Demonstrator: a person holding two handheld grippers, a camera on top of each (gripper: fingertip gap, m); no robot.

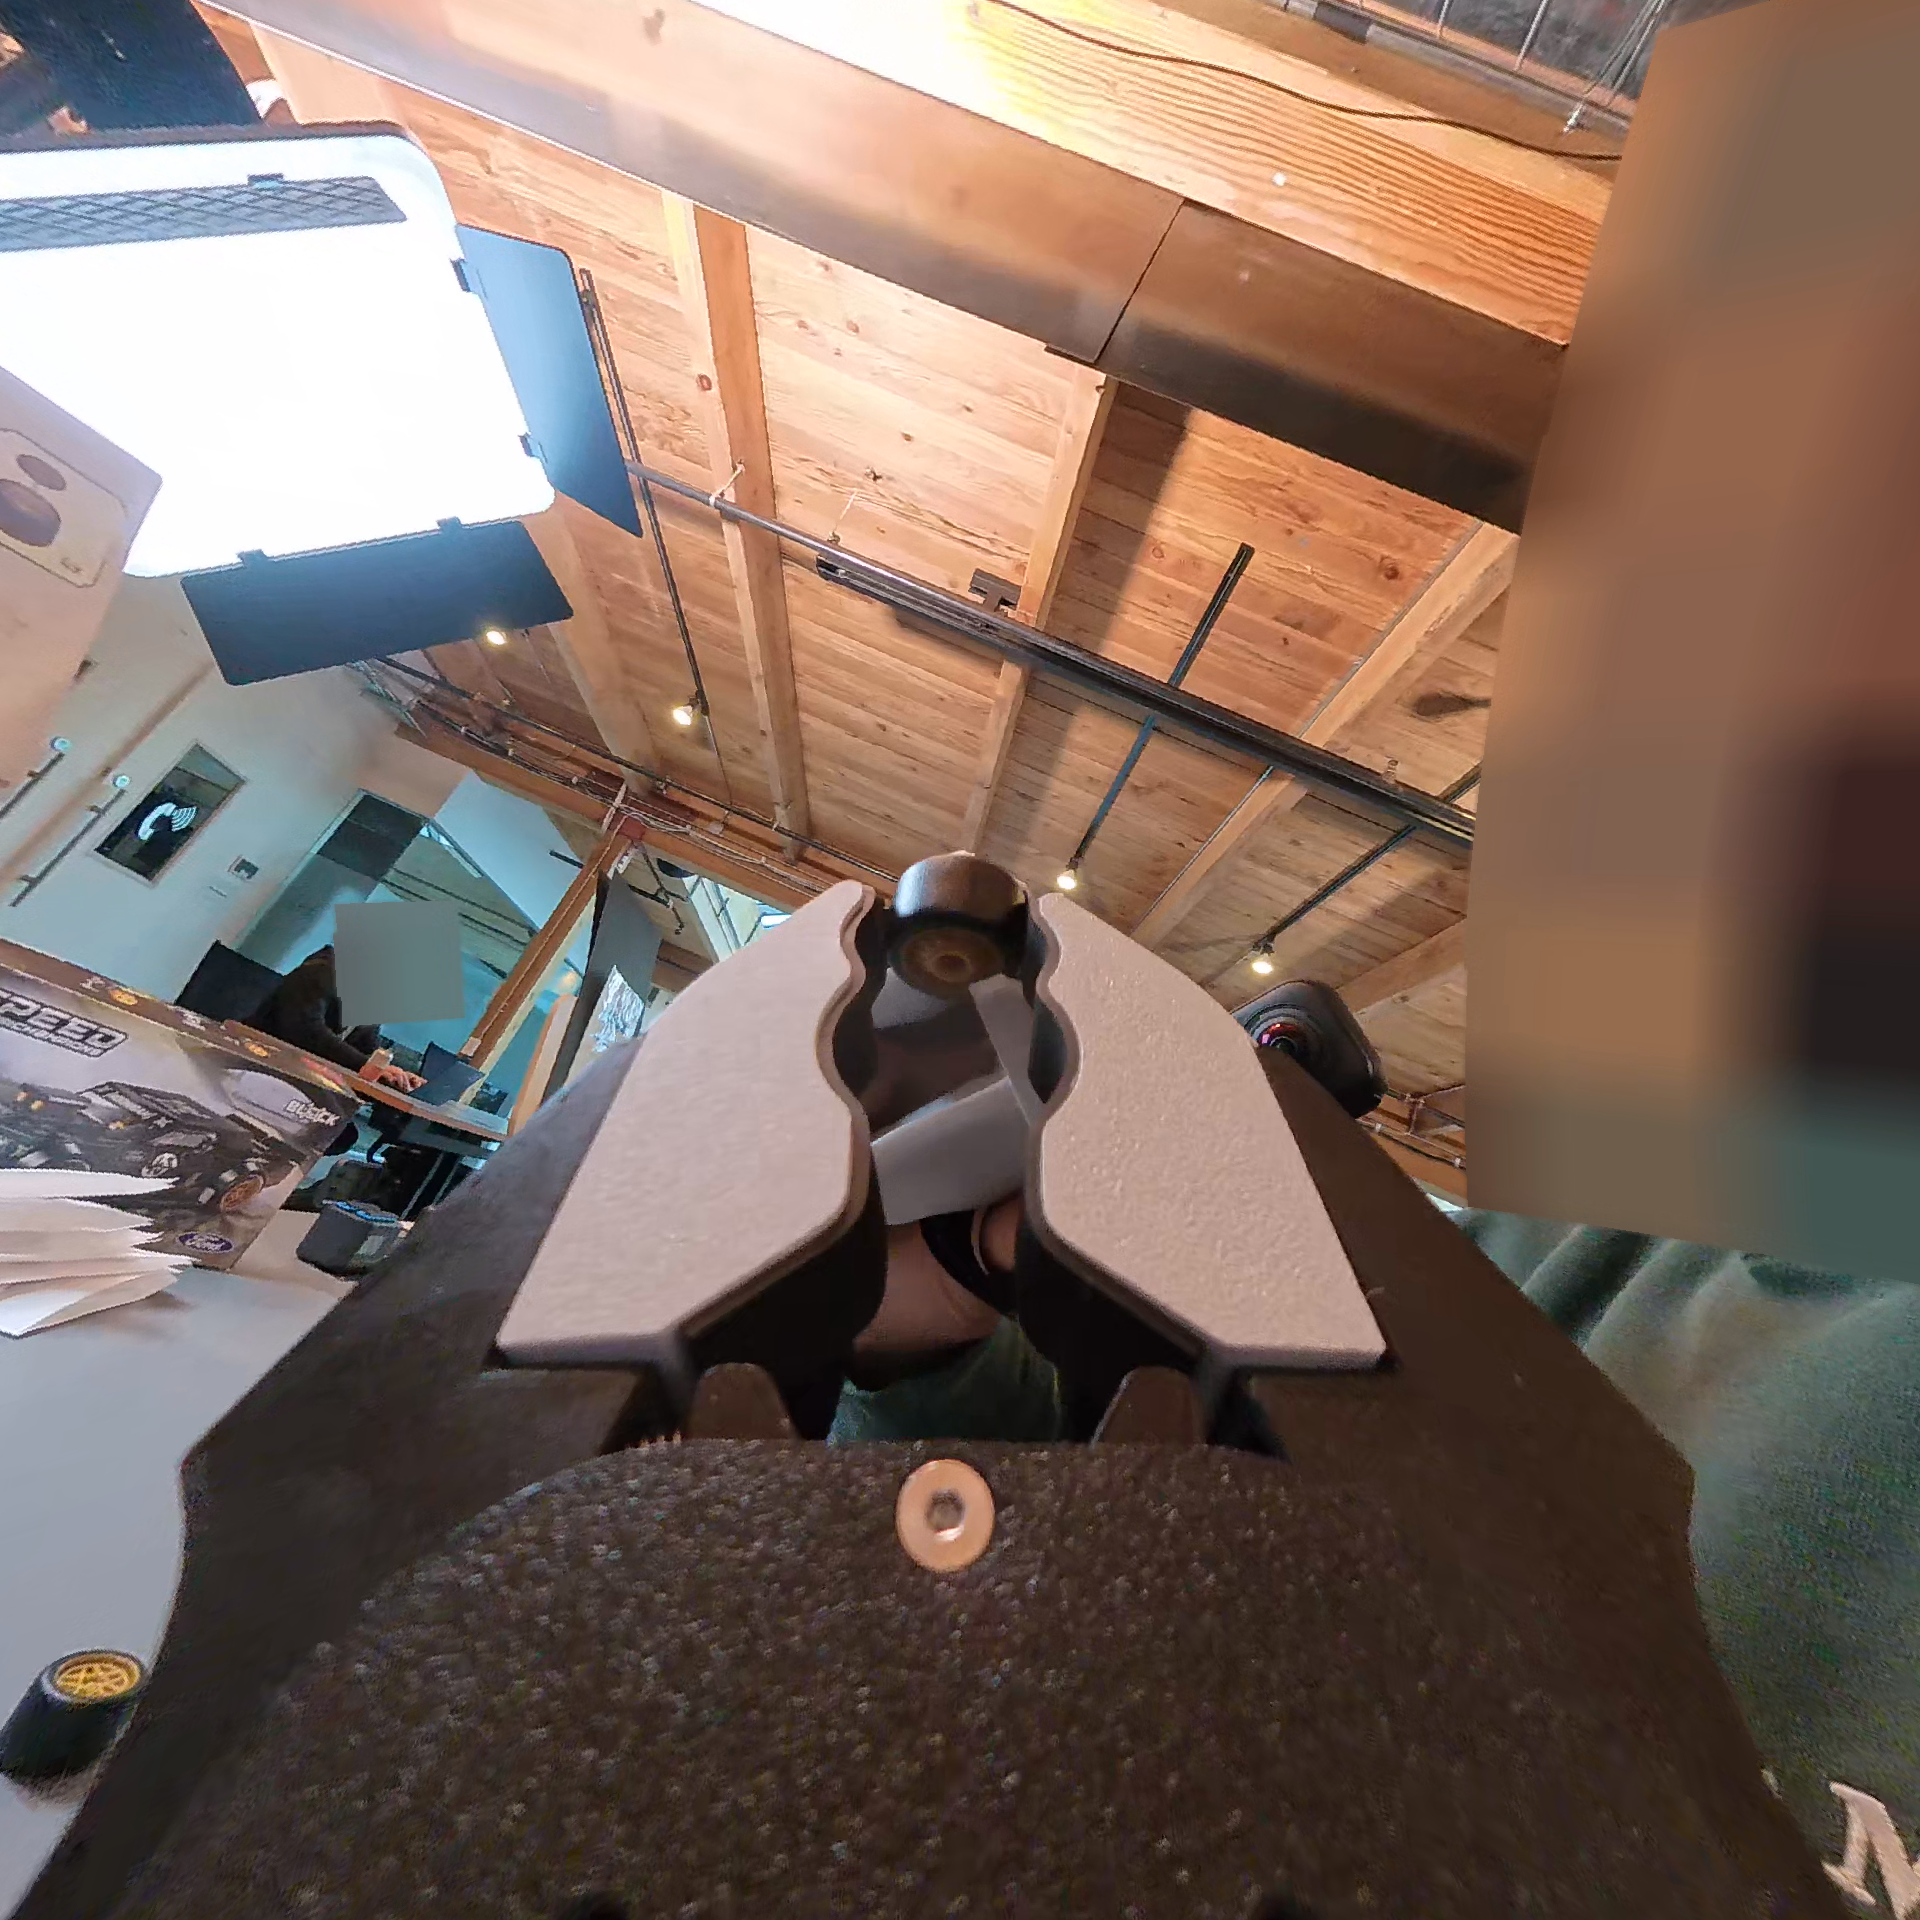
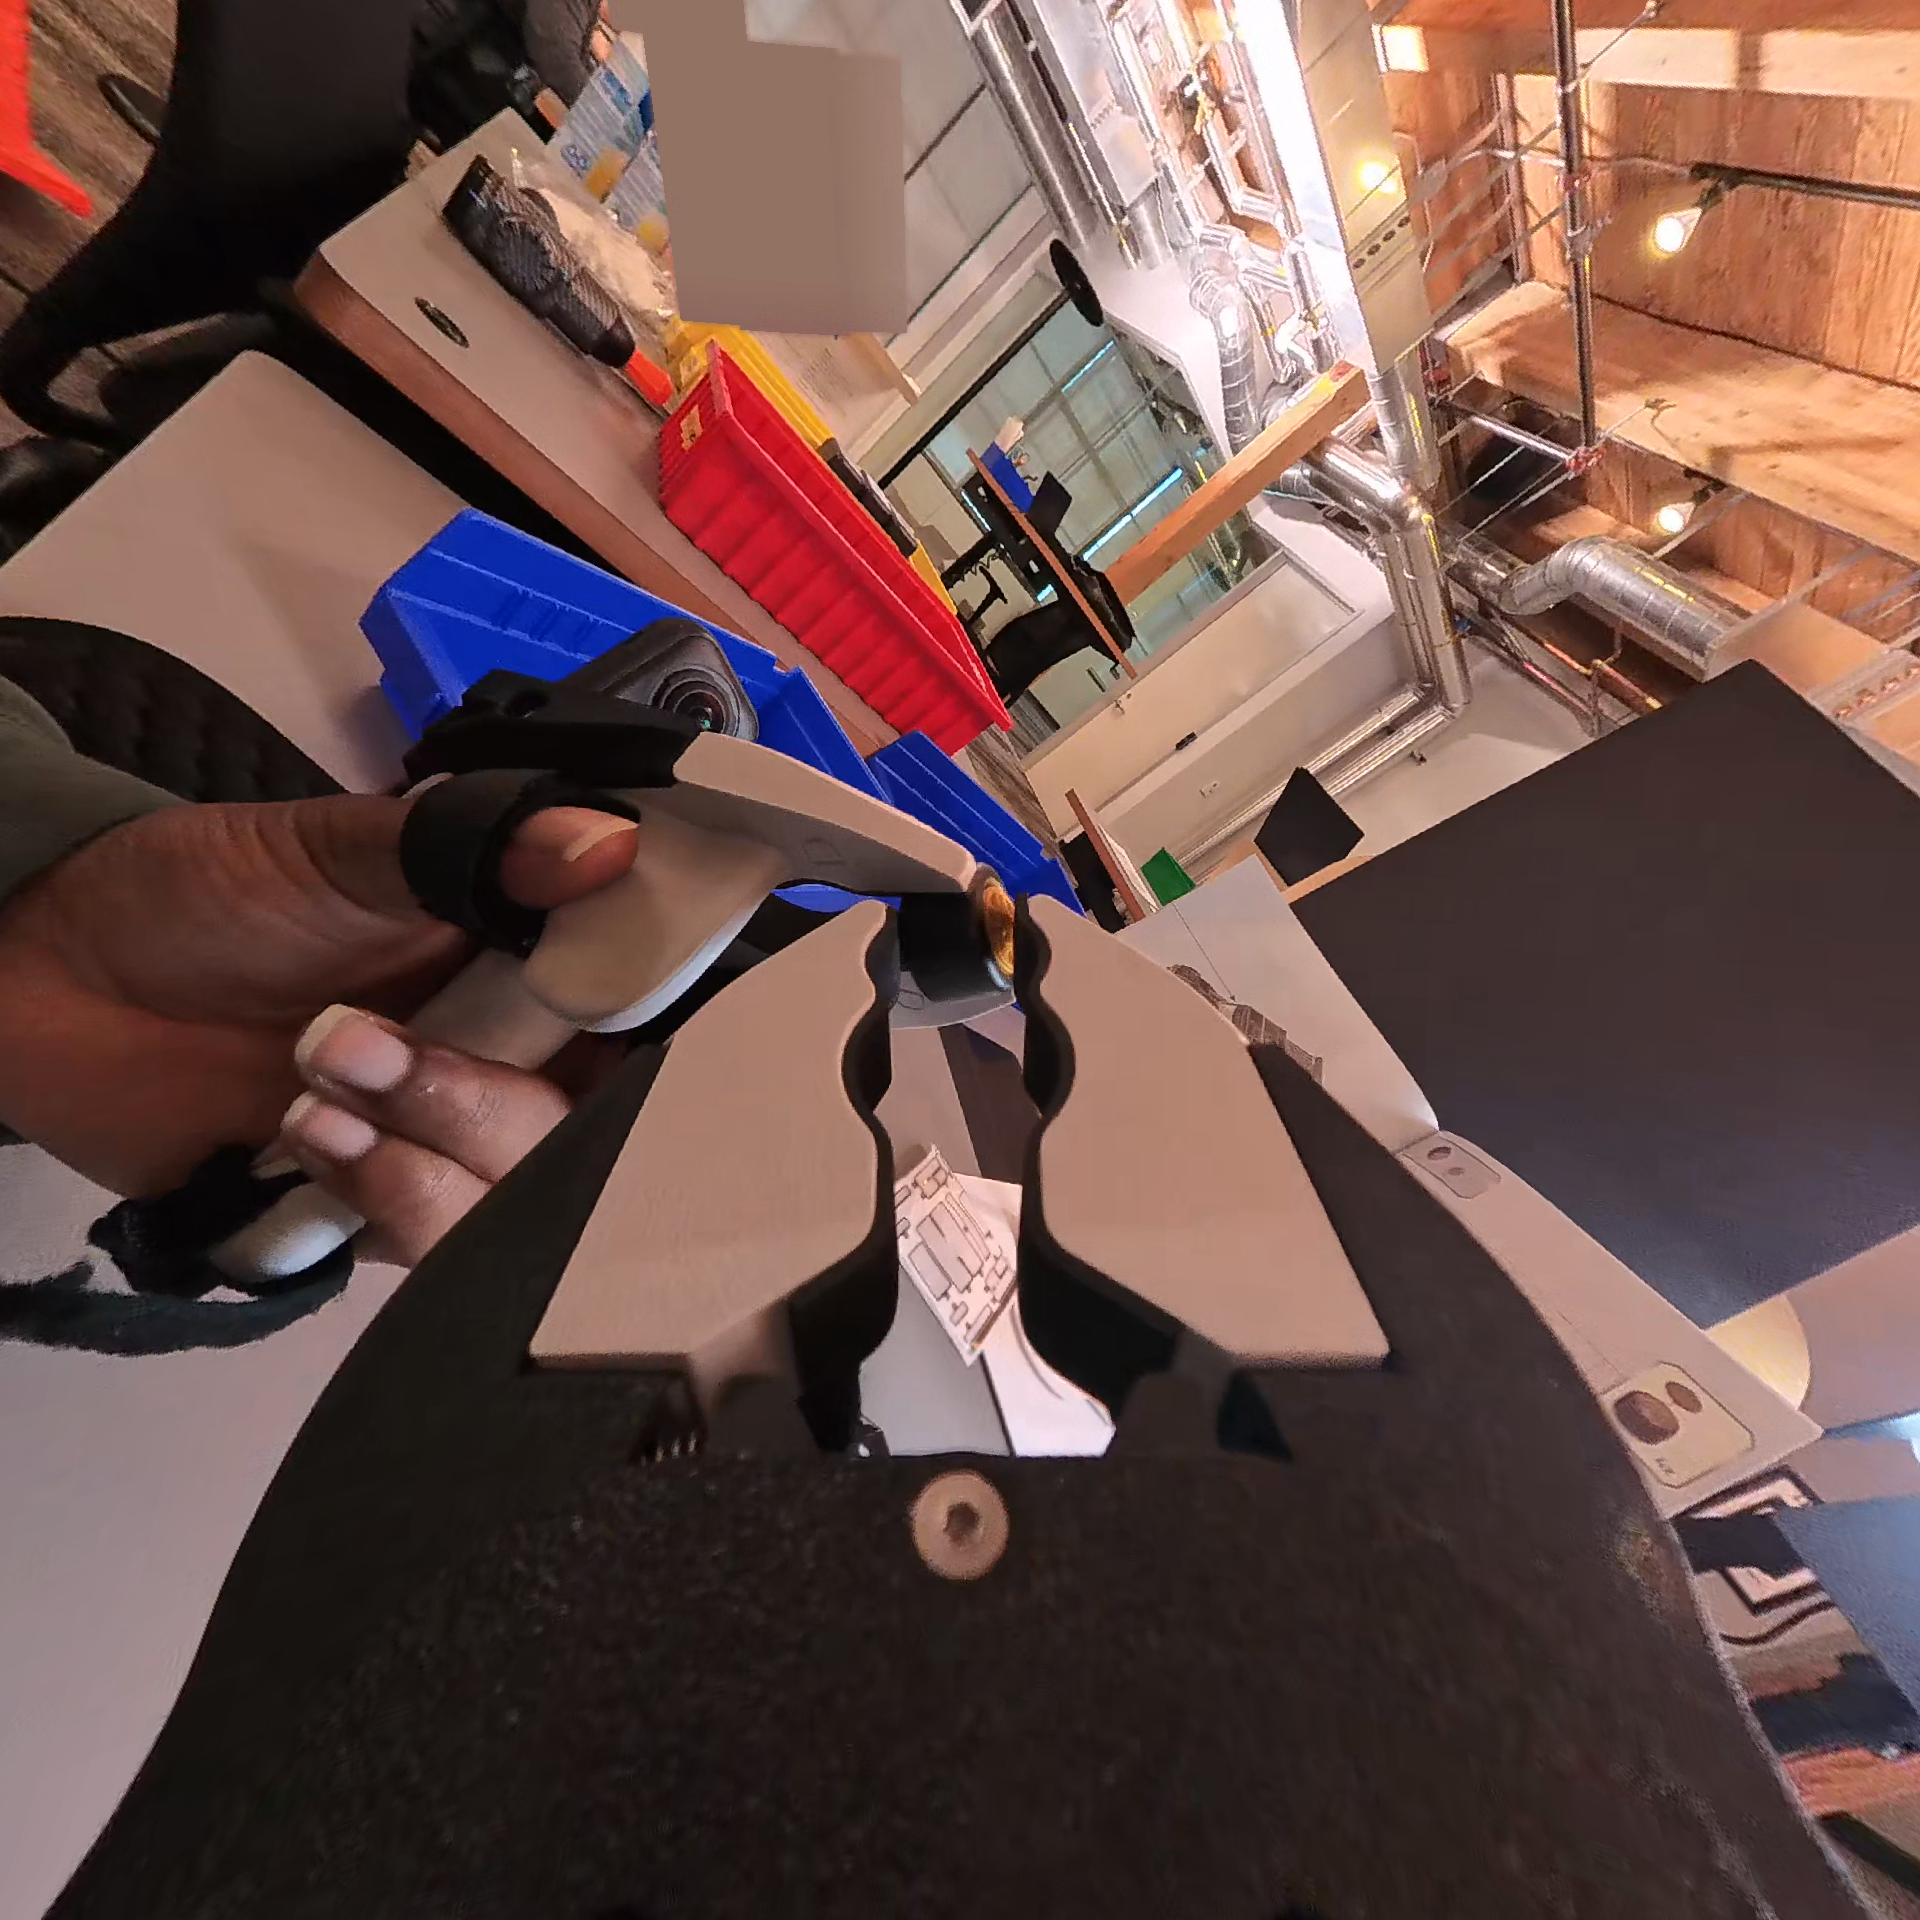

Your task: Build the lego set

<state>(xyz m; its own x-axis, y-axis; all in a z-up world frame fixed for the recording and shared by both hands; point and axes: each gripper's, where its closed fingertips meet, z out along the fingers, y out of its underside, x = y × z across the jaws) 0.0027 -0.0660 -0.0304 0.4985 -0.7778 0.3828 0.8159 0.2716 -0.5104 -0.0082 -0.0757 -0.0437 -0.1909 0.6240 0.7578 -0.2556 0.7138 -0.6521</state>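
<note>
- Closest to us in the left wrist view, the left gripper (image 1: pixel 954 920) has its fingers clenched on a small black wheel (image 1: pixel 940 883) with a tan hub. It is held up in the air, well above the tabletop (image 1: pixel 83 1455).
- Through the gap between those fingers we see one grey finger (image 1: pixel 940 1143) of the right gripper, reaching up towards the wheel from behind.
- At the near left a second wheel (image 1: pixel 78 1704) stands on the tabletop. Farther left lie the folded instruction booklet (image 1: pixel 73 1236) and the set's box (image 1: pixel 156 1091).
- In the right wrist view the right gripper (image 2: pixel 954 925) has its fingers close on either side of the same wheel (image 2: pixel 961 951). We cannot tell whether they press on it or only flank it.
- From the left, a hand (image 2: pixel 260 987) brings the left gripper in to the wheel. A blue bin (image 2: pixel 499 613) and a red bin (image 2: pixel 810 561) sit far behind.
- We judge this to be a handover or regrip in mid-air. If one pair of fingers lets go before the other has a firm hold, the round wheel could slip, drop and roll off the tabletop.
- A squeeze off-centre could also twist the wheel out of line.
</note>
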